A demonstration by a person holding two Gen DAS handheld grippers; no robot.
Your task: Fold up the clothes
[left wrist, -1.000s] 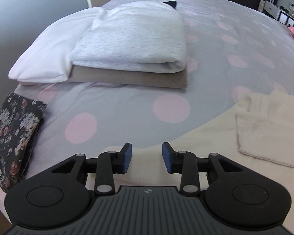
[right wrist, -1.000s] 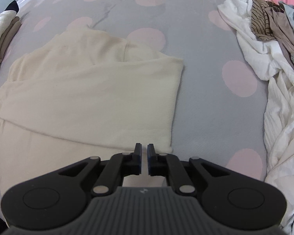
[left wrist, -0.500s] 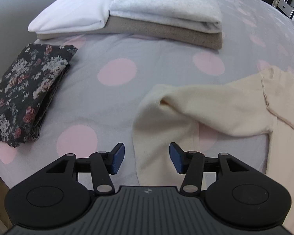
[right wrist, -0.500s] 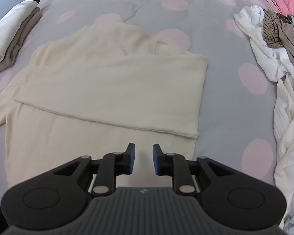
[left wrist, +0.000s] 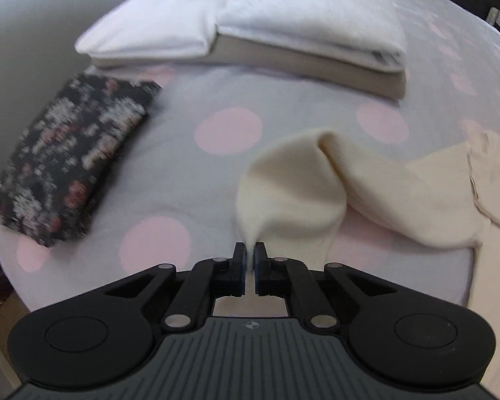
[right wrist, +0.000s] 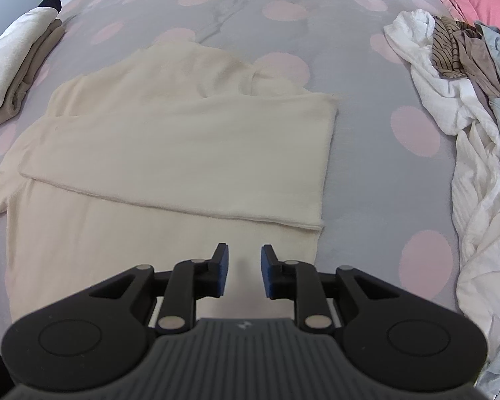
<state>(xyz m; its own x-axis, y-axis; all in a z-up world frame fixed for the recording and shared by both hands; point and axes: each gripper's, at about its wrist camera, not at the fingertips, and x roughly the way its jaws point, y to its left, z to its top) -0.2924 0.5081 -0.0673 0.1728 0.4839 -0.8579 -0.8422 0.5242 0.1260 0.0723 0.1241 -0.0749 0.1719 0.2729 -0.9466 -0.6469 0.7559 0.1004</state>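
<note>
— How is the left gripper (left wrist: 249, 260) built?
— Black linkage arms are joined by silver round pins above a grey ribbed housing; blue pads are fitted inside the fingers (left wrist: 238, 266).
— And the right gripper (right wrist: 244, 271)?
— The same build is seen: a small logo is stamped above the ribs, flanked by two black round discs.

Laundry heap (right wrist: 463, 106) blocks R; bedspread (right wrist: 360, 180) between free.

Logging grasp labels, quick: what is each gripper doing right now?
Left gripper: shut on the cuff end of the cream sweater's sleeve.
Right gripper: open, holding nothing, above the cream sweater.
</note>
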